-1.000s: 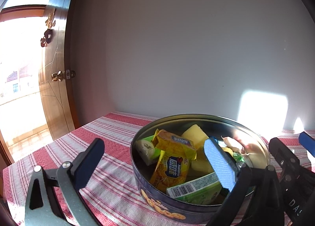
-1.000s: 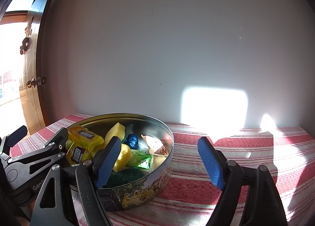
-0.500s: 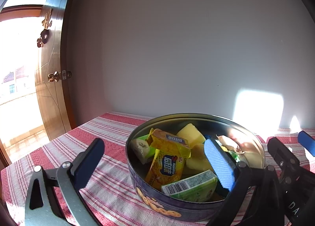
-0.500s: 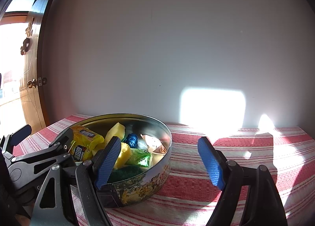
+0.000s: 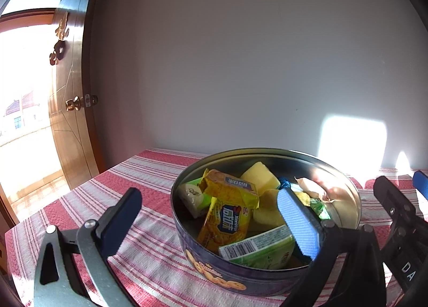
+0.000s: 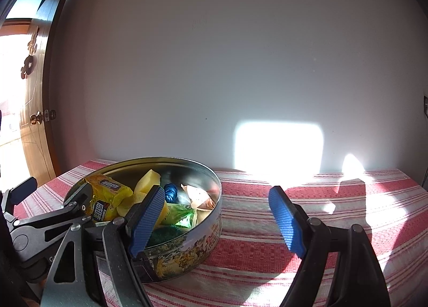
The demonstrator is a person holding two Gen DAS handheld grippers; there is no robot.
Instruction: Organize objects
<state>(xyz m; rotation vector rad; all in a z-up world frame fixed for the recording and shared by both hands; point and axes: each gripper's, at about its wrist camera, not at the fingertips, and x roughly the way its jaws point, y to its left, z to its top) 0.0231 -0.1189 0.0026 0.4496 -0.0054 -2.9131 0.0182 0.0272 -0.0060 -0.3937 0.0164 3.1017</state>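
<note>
Left wrist view: round cookie tin at lower centre on the red striped tablecloth, heaped with snacks — yellow biscuit packets on top, green carton against the near wall, yellow blocks behind. Left gripper spread wide, pinching nothing, its right pad over the tin, its left pad outside over the cloth. Right wrist view: right gripper also spread and empty, left pad above the tin's near rim, right pad over bare cloth at lower right. Likely step: lift out or settle one item. Best to take the topmost packet first, close gently across its short side, keep pads clear of the metal rim, avoid crossing the other tool.
</note>
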